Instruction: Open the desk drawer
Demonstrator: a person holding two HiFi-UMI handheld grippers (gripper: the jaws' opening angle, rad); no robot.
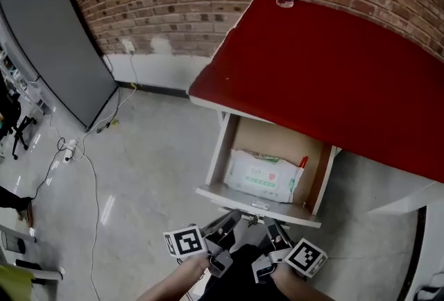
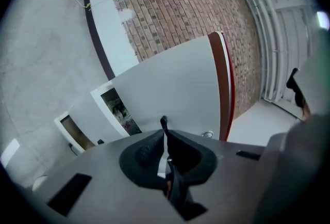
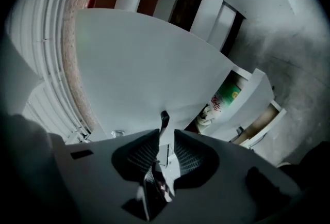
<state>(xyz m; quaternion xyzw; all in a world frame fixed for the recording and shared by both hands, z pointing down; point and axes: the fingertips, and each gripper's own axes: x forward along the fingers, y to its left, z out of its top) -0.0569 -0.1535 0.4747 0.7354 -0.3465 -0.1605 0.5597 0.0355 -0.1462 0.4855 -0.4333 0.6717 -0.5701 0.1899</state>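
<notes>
1. White-fronted desk drawer (image 1: 258, 197): stands pulled out beneath the red worktop (image 1: 333, 64); a white wipes pack (image 1: 263, 175) lies inside.
2. Left tongs (image 2: 165, 138): clenched, empty, close before the drawer front.
3. Right tongs (image 3: 166, 140): released, nothing gripped, alongside.

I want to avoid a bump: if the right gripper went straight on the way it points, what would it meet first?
Probably the drawer front, just ahead of its open jaws, though depth is unclear; the knob sits off to one side.
</notes>
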